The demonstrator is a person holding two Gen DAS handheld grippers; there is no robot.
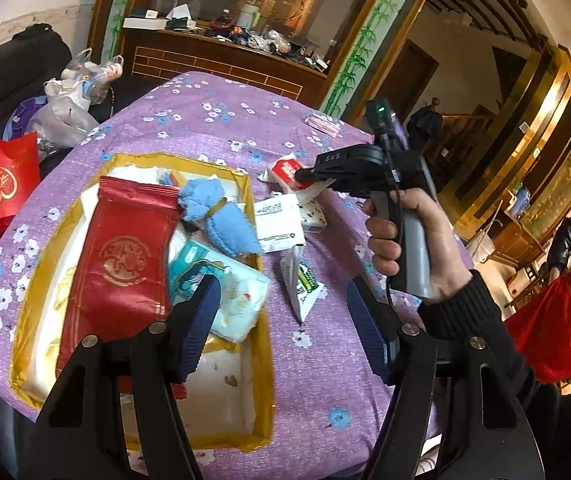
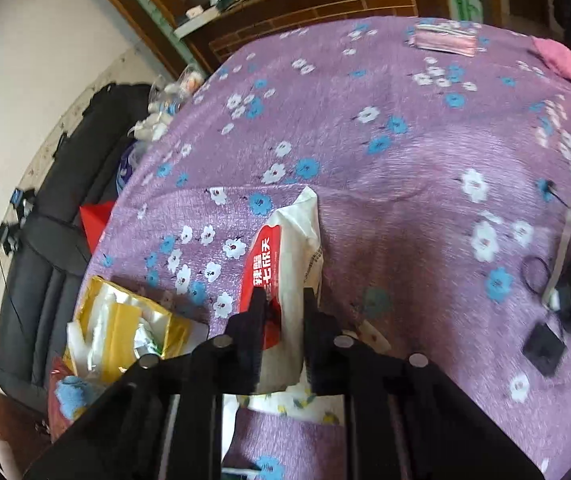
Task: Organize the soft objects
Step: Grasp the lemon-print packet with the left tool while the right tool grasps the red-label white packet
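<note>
A gold-lined box (image 1: 41, 280) lies on the purple flowered tablecloth. It holds a red packet (image 1: 121, 256), a blue fluffy cloth (image 1: 221, 216) and a teal tissue pack (image 1: 237, 296). My left gripper (image 1: 285, 320) hovers open over the box's right wall with nothing between its fingers. My right gripper (image 2: 283, 304) is shut on a red and white soft packet (image 2: 285, 248), held just above the cloth. The left wrist view shows that gripper (image 1: 301, 174) beyond the box, pinching the same packet (image 1: 283, 168). More white packets (image 1: 277, 220) and a green and white one (image 1: 303, 284) lie beside the box.
A pink pack (image 2: 445, 40) and a pink cloth (image 2: 565, 60) sit at the table's far side. Black gadgets and cables (image 2: 545, 344) lie at the right. A red bag (image 1: 1, 184) and plastic bags (image 1: 69, 108) rest on a dark sofa to the left. A person in red (image 1: 557, 320) stands at the right.
</note>
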